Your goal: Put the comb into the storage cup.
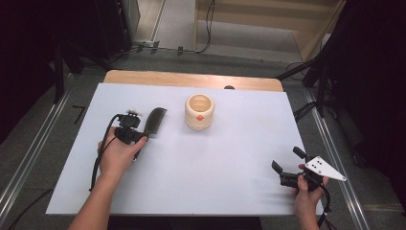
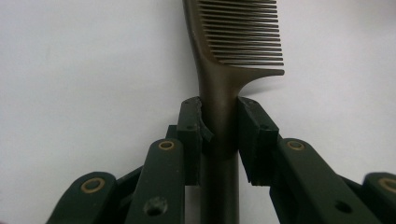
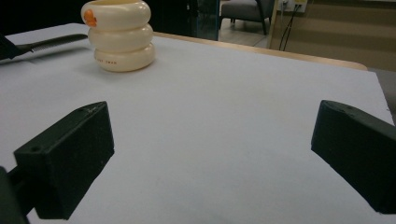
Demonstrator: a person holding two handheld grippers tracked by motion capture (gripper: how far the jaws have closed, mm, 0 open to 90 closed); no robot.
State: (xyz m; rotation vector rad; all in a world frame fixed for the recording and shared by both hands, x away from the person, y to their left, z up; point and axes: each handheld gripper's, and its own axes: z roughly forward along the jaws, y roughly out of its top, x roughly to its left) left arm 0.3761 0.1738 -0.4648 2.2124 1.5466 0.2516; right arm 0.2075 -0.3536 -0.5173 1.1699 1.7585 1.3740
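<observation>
Left gripper (image 1: 140, 125): its fingers (image 2: 190, 135) are pinching the handle of a dark comb (image 1: 154, 121), one pad pressing on each side of the handle, just below where the teeth begin.
Comb position: it is lying flat on the white worktop (image 1: 230, 163), its long axis running straight ahead of the left fingers, away from the person; the toothed head is pointing toward the far edge, with the teeth facing the right side of those fingers.
Cream cup (image 1: 199, 111): it is standing upright to the right of the comb's head and slightly beyond it, apart from it, with its mouth open upward.
Nearer hand: the left fingers are sitting much closer to the cup; the likely coming move is lifting the comb and carrying it right toward that opening.
Open room: bare worktop is lying between comb and cup, and nothing is standing in that path.
Right gripper (image 1: 288, 165): its fingers (image 3: 70, 158) are spread wide and holding nothing, hovering near the worktop's near right corner, well apart from cup and comb.
</observation>
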